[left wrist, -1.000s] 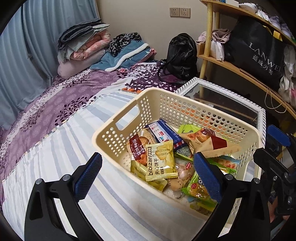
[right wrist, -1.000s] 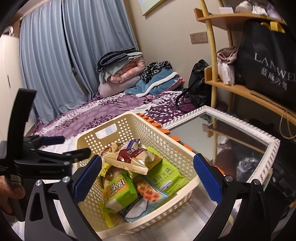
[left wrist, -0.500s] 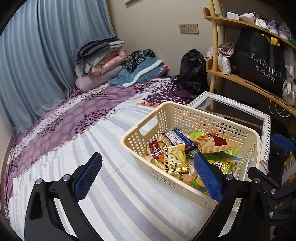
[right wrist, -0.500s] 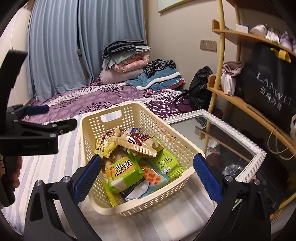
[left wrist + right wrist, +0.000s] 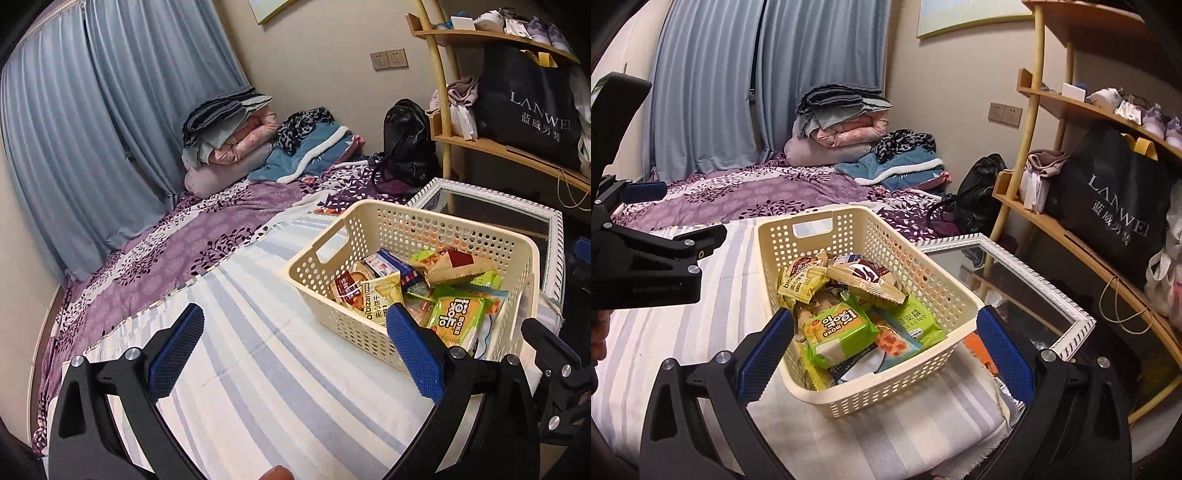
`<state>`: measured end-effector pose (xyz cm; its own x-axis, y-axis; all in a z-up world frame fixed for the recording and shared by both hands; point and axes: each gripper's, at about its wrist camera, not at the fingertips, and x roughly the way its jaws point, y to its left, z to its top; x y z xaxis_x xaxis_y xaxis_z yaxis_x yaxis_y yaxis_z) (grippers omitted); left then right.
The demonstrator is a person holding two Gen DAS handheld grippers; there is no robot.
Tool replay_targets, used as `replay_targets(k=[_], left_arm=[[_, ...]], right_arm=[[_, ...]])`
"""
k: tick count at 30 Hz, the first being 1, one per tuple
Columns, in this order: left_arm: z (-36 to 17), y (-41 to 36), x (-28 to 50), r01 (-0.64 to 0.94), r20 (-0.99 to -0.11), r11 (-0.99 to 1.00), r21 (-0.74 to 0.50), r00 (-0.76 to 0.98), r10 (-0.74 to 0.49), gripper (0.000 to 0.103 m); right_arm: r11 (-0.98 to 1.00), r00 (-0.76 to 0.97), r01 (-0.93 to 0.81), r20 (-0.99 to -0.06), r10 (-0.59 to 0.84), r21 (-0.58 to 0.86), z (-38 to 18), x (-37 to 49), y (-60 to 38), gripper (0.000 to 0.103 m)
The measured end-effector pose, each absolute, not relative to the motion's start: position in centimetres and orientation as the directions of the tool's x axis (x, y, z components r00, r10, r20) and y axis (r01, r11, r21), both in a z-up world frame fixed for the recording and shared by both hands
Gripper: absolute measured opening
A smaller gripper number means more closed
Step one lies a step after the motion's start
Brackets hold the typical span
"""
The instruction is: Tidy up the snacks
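Both grippers have pulled back from the cream basket (image 5: 871, 266), which now sits smaller in each view. At lower centre, the left gripper (image 5: 295, 354) and right gripper (image 5: 886, 350) hang spread wide and empty, while the snack packets (image 5: 842, 332) lie piled inside the basket on the striped sheet (image 5: 258, 387).

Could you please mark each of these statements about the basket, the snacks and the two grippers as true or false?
1. The cream basket holds several snack packets. True.
2. The right gripper is shut on a packet. False: it is open and holds nothing.
3. The green moka packet lies in the end of the basket nearest the right gripper. True.
4. The basket stands on the glass-topped table. False: it rests on the striped bed cover, beside that table.
5. The left gripper is open and empty. True.
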<state>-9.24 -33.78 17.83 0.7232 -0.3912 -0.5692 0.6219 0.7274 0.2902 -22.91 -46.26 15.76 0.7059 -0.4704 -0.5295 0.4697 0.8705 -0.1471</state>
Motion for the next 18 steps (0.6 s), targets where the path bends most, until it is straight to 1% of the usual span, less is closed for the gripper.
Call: replay_targets(k=[7, 14, 18], left_arm=[[17.1, -34.0, -10.2, 0.622, -0.554, 0.697, 0.355, 0.741, -0.379, 0.100], [16.9, -34.2, -10.3, 0.625, -0.560, 0.690, 0.366, 0.740, -0.373, 0.100], [16.6, -34.5, -10.2, 0.630, -0.570, 0.682, 0.373, 0.735, -0.367, 0.100]], right_arm=[[0.862, 0.697, 0.470, -0.519, -0.495, -0.191, 15.5, -22.7, -45.7, 0.098], [0.853, 0.686, 0.471, -0.516, -0.514, -0.224, 15.2, -22.5, -45.5, 0.098], [0.854, 0.682, 0.473, -0.525, -0.510, -0.216, 15.1, -22.3, -45.7, 0.098]])
